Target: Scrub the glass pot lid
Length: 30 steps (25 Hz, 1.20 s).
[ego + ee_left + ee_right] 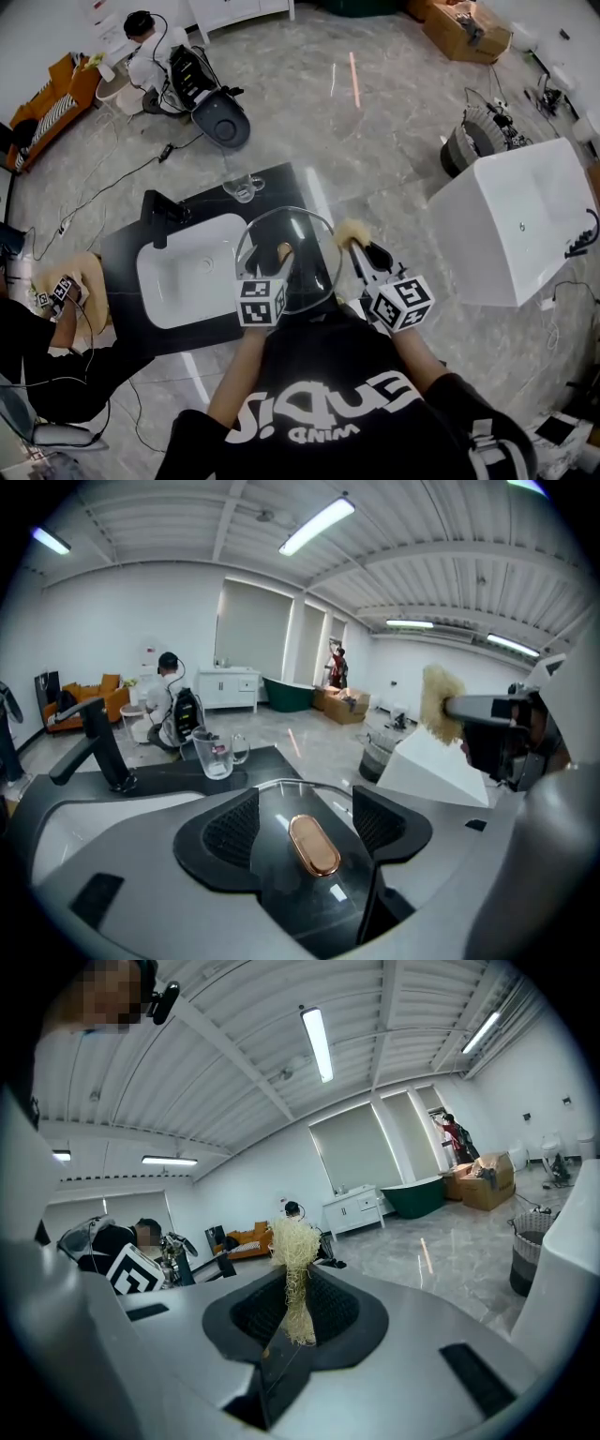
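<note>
The lid knob (314, 845) is straddled by the released left gripper (307, 825), seemingly for steadying, while a scrubber (295, 1251) is clenched in the right gripper (295, 1312).

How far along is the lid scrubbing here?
Done: the right claw grips the fibre scrubber. In hand: the left claw stands open astride the gold knob of the glass lid, not pinching it. Left: all the scrubbing; the scrubber hovers off the glass.
</note>
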Each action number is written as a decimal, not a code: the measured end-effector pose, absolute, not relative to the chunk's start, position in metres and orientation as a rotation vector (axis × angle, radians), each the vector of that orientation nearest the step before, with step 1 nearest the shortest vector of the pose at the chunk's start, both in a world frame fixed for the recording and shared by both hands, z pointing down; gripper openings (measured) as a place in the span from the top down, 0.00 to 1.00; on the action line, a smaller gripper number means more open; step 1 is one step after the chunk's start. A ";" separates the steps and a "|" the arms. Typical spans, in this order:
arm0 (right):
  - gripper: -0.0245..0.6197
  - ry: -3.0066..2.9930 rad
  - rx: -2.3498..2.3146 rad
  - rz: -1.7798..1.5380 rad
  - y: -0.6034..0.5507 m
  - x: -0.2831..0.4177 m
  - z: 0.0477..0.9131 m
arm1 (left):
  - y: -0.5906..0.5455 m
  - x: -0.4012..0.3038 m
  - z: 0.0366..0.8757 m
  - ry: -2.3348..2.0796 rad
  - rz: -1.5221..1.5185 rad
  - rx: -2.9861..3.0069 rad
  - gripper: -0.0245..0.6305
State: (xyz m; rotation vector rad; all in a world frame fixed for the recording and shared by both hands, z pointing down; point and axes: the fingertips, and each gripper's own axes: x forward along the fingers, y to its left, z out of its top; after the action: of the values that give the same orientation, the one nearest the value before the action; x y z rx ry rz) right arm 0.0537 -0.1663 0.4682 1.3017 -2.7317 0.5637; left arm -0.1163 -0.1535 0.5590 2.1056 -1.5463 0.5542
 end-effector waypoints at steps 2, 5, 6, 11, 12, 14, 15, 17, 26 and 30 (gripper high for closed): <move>0.89 -2.732 1.296 0.572 -0.166 0.055 0.470 | -0.153 -0.111 0.577 -1.526 0.599 2.085 0.47; 0.89 -2.731 1.289 0.580 -0.165 0.056 0.473 | -0.155 -0.104 0.602 -1.502 0.661 2.059 0.48; 0.89 -2.730 1.288 0.582 -0.164 0.056 0.474 | -0.157 -0.103 0.609 -1.496 0.676 2.051 0.48; 0.89 -2.715 1.302 0.586 -0.163 0.063 0.477 | -0.163 -0.095 0.639 -1.469 0.750 2.009 0.49; 0.89 -2.712 1.305 0.586 -0.163 0.064 0.478 | -0.163 -0.094 0.644 -1.461 0.770 2.001 0.50; 0.89 -2.710 1.311 0.585 -0.163 0.066 0.478 | -0.162 -0.092 0.653 -1.449 0.803 1.981 0.52; 0.89 -2.710 1.312 0.584 -0.163 0.067 0.477 | -0.162 -0.092 0.657 -1.448 0.813 1.970 0.54; 0.89 -2.709 1.314 0.584 -0.163 0.069 0.477 | -0.163 -0.093 0.661 -1.453 0.823 1.956 0.57; 0.89 -2.699 1.319 0.597 -0.163 0.073 0.481 | -0.164 -0.093 0.662 -1.480 0.857 1.949 0.61; 0.89 -2.703 1.309 0.602 -0.163 0.072 0.482 | -0.164 -0.094 0.664 -1.486 0.844 1.939 0.63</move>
State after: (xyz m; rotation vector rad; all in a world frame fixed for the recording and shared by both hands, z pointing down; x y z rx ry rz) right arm 0.0718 -0.1630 0.4821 1.3092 -2.7028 0.6023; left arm -0.0936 -0.1638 0.6637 1.9395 -1.4865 0.8444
